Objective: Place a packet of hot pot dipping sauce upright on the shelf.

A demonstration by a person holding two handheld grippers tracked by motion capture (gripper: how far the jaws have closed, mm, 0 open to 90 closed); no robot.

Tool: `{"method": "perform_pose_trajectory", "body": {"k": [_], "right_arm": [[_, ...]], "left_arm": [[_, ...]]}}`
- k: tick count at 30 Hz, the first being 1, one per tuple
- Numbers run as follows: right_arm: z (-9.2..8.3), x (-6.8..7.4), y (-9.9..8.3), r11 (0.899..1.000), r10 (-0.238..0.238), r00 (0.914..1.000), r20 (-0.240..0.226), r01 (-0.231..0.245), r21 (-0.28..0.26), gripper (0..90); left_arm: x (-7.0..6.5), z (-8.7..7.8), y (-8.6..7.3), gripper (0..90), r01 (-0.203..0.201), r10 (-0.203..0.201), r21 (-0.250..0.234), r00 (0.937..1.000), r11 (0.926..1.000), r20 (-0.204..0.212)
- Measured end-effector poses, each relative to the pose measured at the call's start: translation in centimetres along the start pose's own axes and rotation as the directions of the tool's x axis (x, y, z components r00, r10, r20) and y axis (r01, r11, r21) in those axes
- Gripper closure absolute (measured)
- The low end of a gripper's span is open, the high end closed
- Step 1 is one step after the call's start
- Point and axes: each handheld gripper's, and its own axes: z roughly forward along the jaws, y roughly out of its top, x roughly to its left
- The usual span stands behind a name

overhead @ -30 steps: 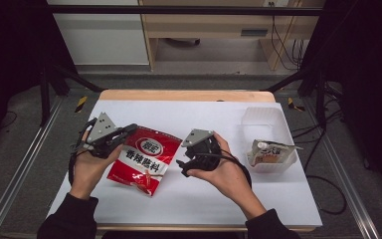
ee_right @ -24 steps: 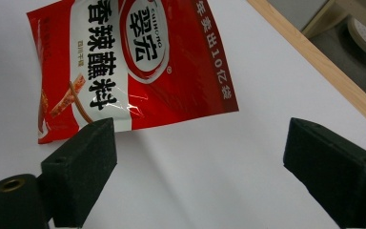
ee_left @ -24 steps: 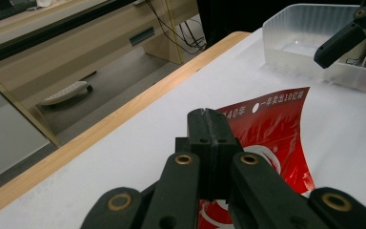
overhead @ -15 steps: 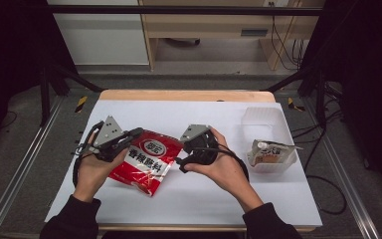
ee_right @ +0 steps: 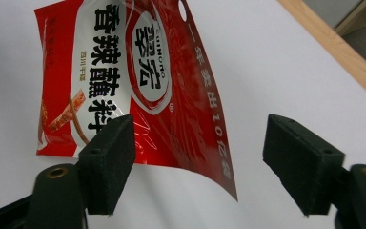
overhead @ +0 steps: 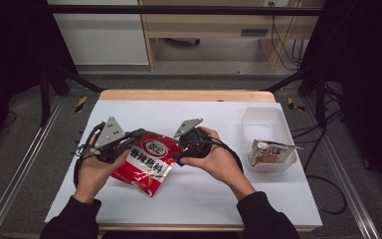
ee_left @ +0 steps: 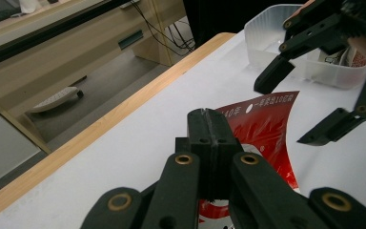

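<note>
Red seasoning packet (overhead: 146,161) lies on the white table (overhead: 199,194), a little left of the middle, between your two hands; your left gripper (overhead: 138,133) comes in over the packet's upper left corner, and in the left gripper view (ee_left: 208,125) its jaws are pressed flat together with the packet's red film running in under them, so they seem to pinch its edge, though the contact itself is hidden behind the jaws; your right gripper (overhead: 177,160) sits at the packet's right edge; in the right gripper view (ee_right: 198,164) its jaws stand wide apart and have just been closing, with the packet's lifted, curling corner (ee_right: 190,143) between them and neither pad pressing on it; further right, well apart from the packet, a clear plastic bin (overhead: 264,119) stands near the table's right edge, with a pale pouch (overhead: 268,152) lying inside it.
</note>
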Motion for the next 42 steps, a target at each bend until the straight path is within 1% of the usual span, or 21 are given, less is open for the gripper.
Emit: {"method": "perform_pose_trajectory", "body": {"k": [2, 3, 5, 6, 8, 11, 15, 19, 24, 25, 26, 28, 32, 33, 34, 36, 37, 38, 39, 41, 42], "right_arm": [[0.5, -0.3, 0.1, 1.000, 0.017, 0.9991, -0.038, -0.018, -0.009, 33.8], [0.7, -0.4, 0.2, 1.000, 0.019, 0.9986, -0.049, -0.020, -0.008, 35.3], [1.1, -0.6, 0.4, 1.000, 0.015, 0.9982, -0.058, -0.015, -0.001, 40.0], [1.3, -0.6, 0.4, 1.000, 0.015, 0.9972, -0.074, -0.016, -0.001, 41.8], [1.5, -0.7, 0.6, 1.000, 0.018, 0.9960, -0.088, -0.018, 0.004, 46.2], [2.0, -0.7, 0.6, 1.000, 0.015, 0.9940, -0.108, -0.014, 0.018, 50.4], [2.4, -1.0, 0.6, 0.999, 0.028, 0.9902, -0.137, -0.024, 0.026, 60.0], [2.6, -1.2, 0.6, 0.999, 0.035, 0.9883, -0.148, -0.032, 0.023, 69.4], [2.8, -1.1, 0.6, 0.999, 0.009, 0.9889, -0.148, -0.004, 0.035, 80.3], [2.7, -1.0, 0.6, 0.999, 0.014, 0.9884, -0.151, -0.008, 0.041, 82.8], [2.7, -1.0, 0.6, 0.999, 0.002, 0.9879, -0.155, 0.004, 0.044, 87.1], [2.7, -0.9, 0.6, 0.999, -0.006, 0.9878, -0.155, 0.013, 0.040, 89.4], [2.5, -0.9, 0.6, 0.999, -0.014, 0.9887, -0.149, 0.021, 0.047, 90.0], [2.5, -0.9, 0.6, 0.999, -0.011, 0.9887, -0.149, 0.018, 0.045, 90.0], [2.4, -1.0, 0.6, 0.999, -0.013, 0.9882, -0.153, 0.020, 0.045, 90.0], [2.4, -1.0, 0.6, 0.999, -0.017, 0.9886, -0.149, 0.024, 0.043, 90.0], [2.4, -1.0, 0.6, 0.999, -0.019, 0.9890, -0.146, 0.026, 0.046, 90.0], [2.4, -1.0, 0.6, 0.998, -0.018, 0.9898, -0.141, 0.025, 0.053, 90.0], [2.4, -1.0, 0.5, 0.998, -0.015, 0.9905, -0.137, 0.023, 0.056, 90.0], [2.3, -1.1, 0.5, 0.998, -0.017, 0.9908, -0.134, 0.025, 0.058, 90.0], [2.4, -1.2, 0.5, 0.998, -0.015, 0.9907, -0.135, 0.022, 0.056, 90.0]], "left_arm": [[0.0, 0.0, 0.0, 90.0, 0.002, -0.002, -0.001, 1.0000, 1.0000, 0.001], [0.0, 0.0, 0.0, 90.0, 0.003, -0.003, -0.001, 1.0000, 1.0000, 0.002], [0.0, 0.0, 0.0, 90.0, 0.001, -0.001, 0.000, 1.0000, 1.0000, 0.004], [0.0, 0.0, 0.0, 90.0, 0.000, 0.000, 0.001, 1.0000, 1.0000, 0.004], [0.0, 0.0, 0.0, 90.0, 0.001, -0.001, 0.001, 1.0000, 1.0000, 0.006], [0.1, 0.0, -0.1, 90.0, 0.001, -0.001, 0.002, 1.0000, 1.0000, 0.007], [0.1, 0.0, -0.1, 90.0, 0.003, -0.003, 0.002, 1.0000, 1.0000, 0.008], [0.2, 0.0, -0.1, 90.0, 0.006, -0.006, 0.004, 0.9999, 1.0000, 0.012], [0.3, -0.1, -0.1, 90.0, 0.014, -0.014, 0.004, 0.9998, 0.9999, 0.014], [0.3, -0.1, -0.2, 90.0, 0.016, -0.016, 0.007, 0.9998, 0.9999, 0.014], [0.4, -0.1, -0.2, 90.0, 0.019, -0.019, 0.008, 0.9997, 0.9998, 0.017], [0.6, 0.0, -0.4, 90.0, 0.027, -0.027, 0.016, 0.9993, 0.9995, 0.026], [0.9, 0.3, -0.9, 90.0, 0.042, -0.043, 0.027, 0.9987, 0.9988, 0.029], [1.0, 0.3, -1.0, 85.5, 0.050, -0.050, 0.023, 0.9986, 0.9985, 0.019], [1.1, 0.4, -1.2, 78.2, 0.061, -0.061, 0.023, 0.9981, 0.9979, 0.007], [1.3, 0.7, -1.4, 65.2, 0.077, -0.078, 0.030, 0.9969, 0.9966, 0.009], [1.4, 0.9, -1.6, 59.1, 0.075, -0.075, 0.040, 0.9970, 0.9964, 0.015], [1.4, 1.0, -1.7, 53.6, 0.065, -0.065, 0.048, 0.9978, 0.9967, 0.007], [1.3, 1.1, -1.9, 50.2, 0.061, -0.061, 0.049, 0.9981, 0.9970, 0.000], [1.5, 1.3, -2.2, 41.0, 0.068, -0.069, 0.057, 0.9976, 0.9961, 0.010], [1.5, 1.4, -2.3, 38.5, 0.070, -0.071, 0.060, 0.9974, 0.9957, 0.014]]}}
